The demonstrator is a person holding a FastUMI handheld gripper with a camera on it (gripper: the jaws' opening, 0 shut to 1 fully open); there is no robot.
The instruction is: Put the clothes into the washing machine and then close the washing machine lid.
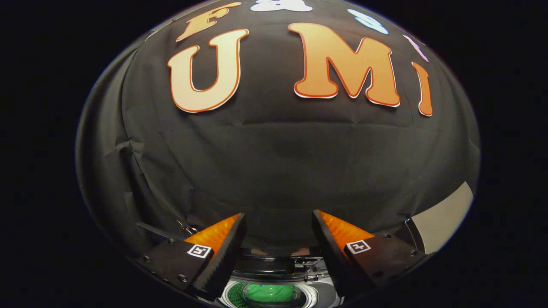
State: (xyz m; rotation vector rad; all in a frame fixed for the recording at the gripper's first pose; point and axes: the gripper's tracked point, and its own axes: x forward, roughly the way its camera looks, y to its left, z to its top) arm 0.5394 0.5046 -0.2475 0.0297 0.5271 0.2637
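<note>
Gripper (278,222) open above washing machine (274,273) holding green clothes (269,293).

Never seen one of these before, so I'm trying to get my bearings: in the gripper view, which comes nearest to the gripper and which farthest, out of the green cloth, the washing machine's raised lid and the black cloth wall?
Gripper: open, holding nothing.
1. Green cloth, in the washing machine drum, low between the fingers.
2. Raised lid, just behind the drum.
3. Black cloth wall, well beyond the fingers.

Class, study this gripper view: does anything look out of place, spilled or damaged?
Nothing stands out. The gripper is open and empty, fingers apart before the booth wall. Below them, green clothes lie inside the washing machine drum, nothing spilled.
</note>
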